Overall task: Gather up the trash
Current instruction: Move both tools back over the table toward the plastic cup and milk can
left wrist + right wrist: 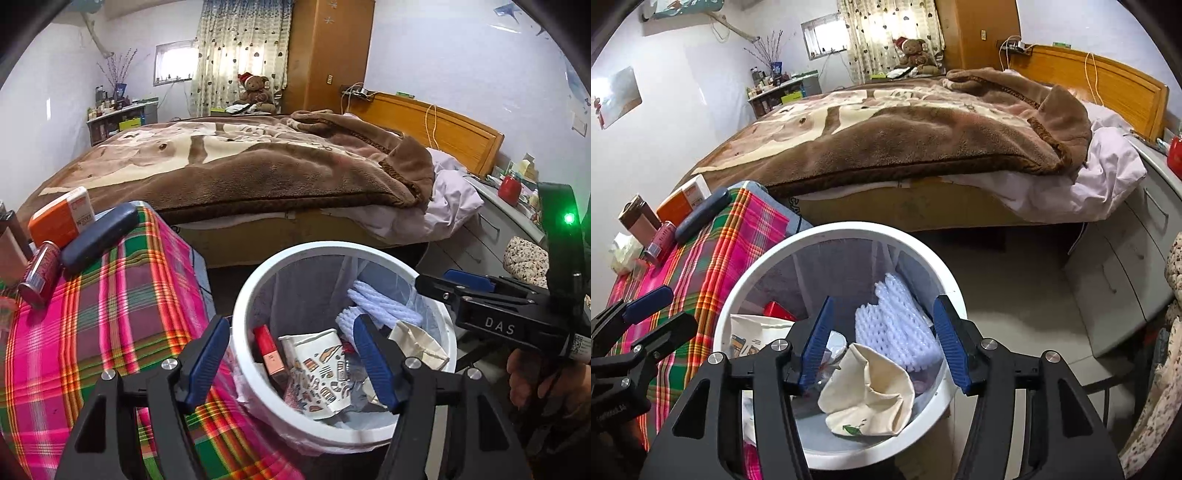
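Note:
A white trash bin (247,317) with a clear liner stands on the floor beside a plaid-covered table. Inside lie a patterned paper cup (317,373), a red box (269,350), white foam netting (376,306) and a crumpled cream paper cup (417,343). My left gripper (291,354) hovers open over the bin's left side with nothing between its fingers. My right gripper (882,332) is open above the bin (738,295); the crumpled cream cup (871,391) lies loose below its fingers, next to the netting (894,325). Each gripper shows in the other's view: the right one (439,282), the left one (663,314).
On the plaid table (110,314) to the left sit a red can (38,273), a dark blue case (98,236) and an orange box (61,216). A bed with a brown blanket (240,166) runs behind the bin. Grey drawers (1126,258) stand at the right. A hand (532,380) holds the right gripper.

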`<state>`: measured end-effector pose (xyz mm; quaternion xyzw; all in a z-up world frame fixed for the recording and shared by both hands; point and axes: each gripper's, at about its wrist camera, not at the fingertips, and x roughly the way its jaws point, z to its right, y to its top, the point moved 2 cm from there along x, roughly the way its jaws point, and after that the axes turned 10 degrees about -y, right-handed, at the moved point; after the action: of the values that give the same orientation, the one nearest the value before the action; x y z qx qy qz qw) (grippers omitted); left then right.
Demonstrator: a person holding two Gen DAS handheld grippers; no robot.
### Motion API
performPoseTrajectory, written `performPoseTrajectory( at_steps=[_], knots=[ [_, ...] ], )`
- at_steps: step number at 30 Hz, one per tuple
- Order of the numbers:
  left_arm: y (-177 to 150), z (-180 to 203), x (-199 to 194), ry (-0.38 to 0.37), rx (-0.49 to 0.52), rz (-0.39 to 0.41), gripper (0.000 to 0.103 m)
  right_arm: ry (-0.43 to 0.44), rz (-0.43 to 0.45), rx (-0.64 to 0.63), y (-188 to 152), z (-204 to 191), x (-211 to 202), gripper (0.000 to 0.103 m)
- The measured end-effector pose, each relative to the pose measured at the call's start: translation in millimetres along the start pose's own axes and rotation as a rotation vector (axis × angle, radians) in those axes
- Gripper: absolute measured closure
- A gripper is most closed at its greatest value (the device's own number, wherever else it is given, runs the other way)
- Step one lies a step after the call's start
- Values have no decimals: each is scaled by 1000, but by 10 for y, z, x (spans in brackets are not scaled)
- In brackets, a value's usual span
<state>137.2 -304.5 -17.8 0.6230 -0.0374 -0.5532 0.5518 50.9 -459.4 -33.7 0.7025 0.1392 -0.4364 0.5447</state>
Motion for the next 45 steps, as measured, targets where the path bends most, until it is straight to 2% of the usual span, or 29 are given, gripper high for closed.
performPoseTrajectory(
  at_steps=[9,12,15,17,21,37,45],
  knots=[
    [-49,-239,-246,85,-14,35,34,5,60,5,18,-147,-134,46],
    [-53,-343,-357,93,-34,52,34,17,67,4,21,-224,-148,46],
    [-63,-452,-474,148,-32,73,34,39,75,12,21,-321,-161,46],
    [-80,-562,-561,155,-51,83,34,44,84,15,21,-399,-178,46],
    [-120,-846,-732,173,-107,102,34,78,94,9,40,-597,-181,46],
    [-312,-2111,-1480,365,-281,177,34,178,103,-76,139,-1541,-129,46],
    [-397,-2679,-1630,405,-346,162,34,192,102,-134,237,-2032,-54,45]
  ],
)
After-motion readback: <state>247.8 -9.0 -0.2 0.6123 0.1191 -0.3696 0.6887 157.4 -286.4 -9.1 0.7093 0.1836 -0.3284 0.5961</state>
